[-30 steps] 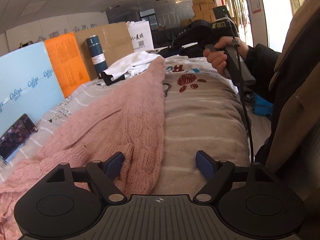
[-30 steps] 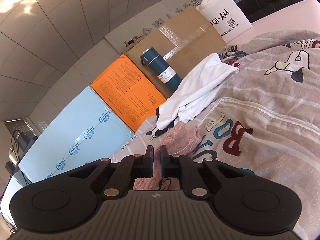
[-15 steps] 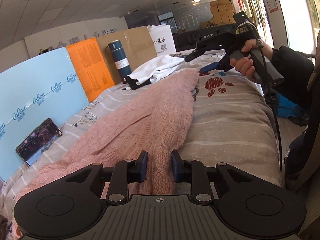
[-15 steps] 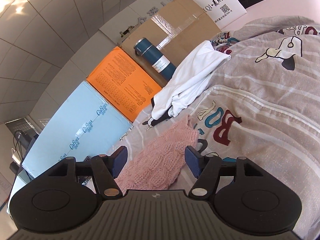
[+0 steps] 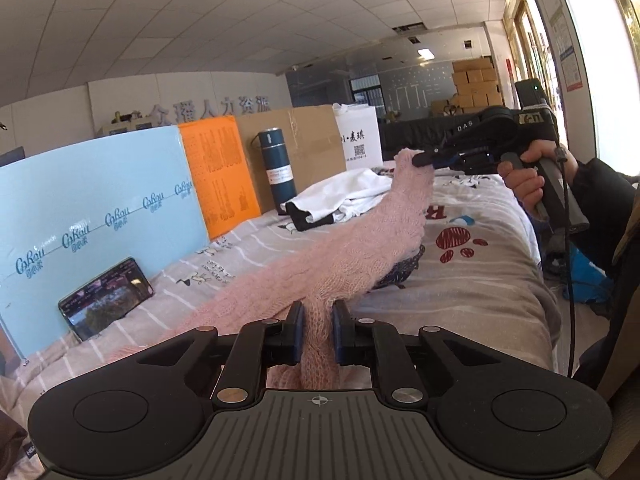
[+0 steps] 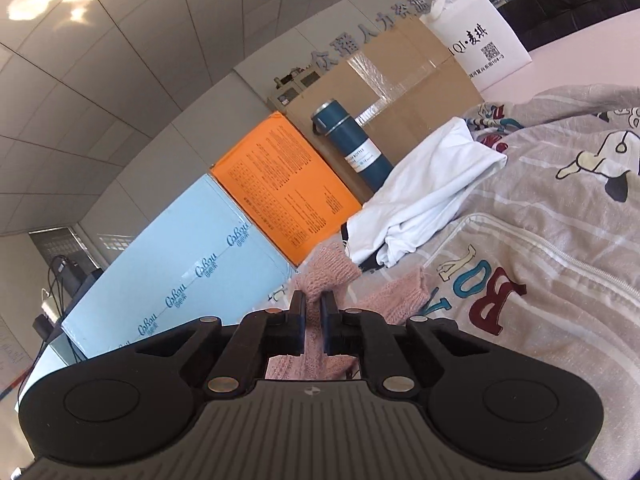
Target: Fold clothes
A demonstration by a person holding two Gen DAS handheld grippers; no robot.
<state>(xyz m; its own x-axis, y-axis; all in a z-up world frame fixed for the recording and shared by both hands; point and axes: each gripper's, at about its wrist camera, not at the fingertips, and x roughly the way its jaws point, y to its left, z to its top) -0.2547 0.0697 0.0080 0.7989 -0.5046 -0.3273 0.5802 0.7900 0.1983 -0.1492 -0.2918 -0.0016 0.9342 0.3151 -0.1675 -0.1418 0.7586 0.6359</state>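
A pink knit sweater (image 5: 344,256) hangs stretched above the bed between my two grippers. My left gripper (image 5: 317,322) is shut on its near edge, low in the left wrist view. My right gripper (image 5: 420,159) is shut on the far end and holds it raised. In the right wrist view the right gripper (image 6: 313,304) pinches a fold of the pink sweater (image 6: 324,268), with more of it drooping to the right. A white garment (image 5: 344,194) lies crumpled on the bed behind the sweater; it also shows in the right wrist view (image 6: 432,188).
The bed has a grey striped cartoon-print cover (image 5: 472,280). Along its far side stand a light blue board (image 5: 92,200), an orange board (image 5: 220,176), a cardboard box (image 5: 296,148), a dark blue flask (image 5: 278,168) and a white bag (image 5: 358,140). A phone (image 5: 106,298) leans on the blue board.
Both grippers closed on the pink sweater: the left after one second ago, the right after half a second ago. The sweater has been lifted off the bed and stretched between them.
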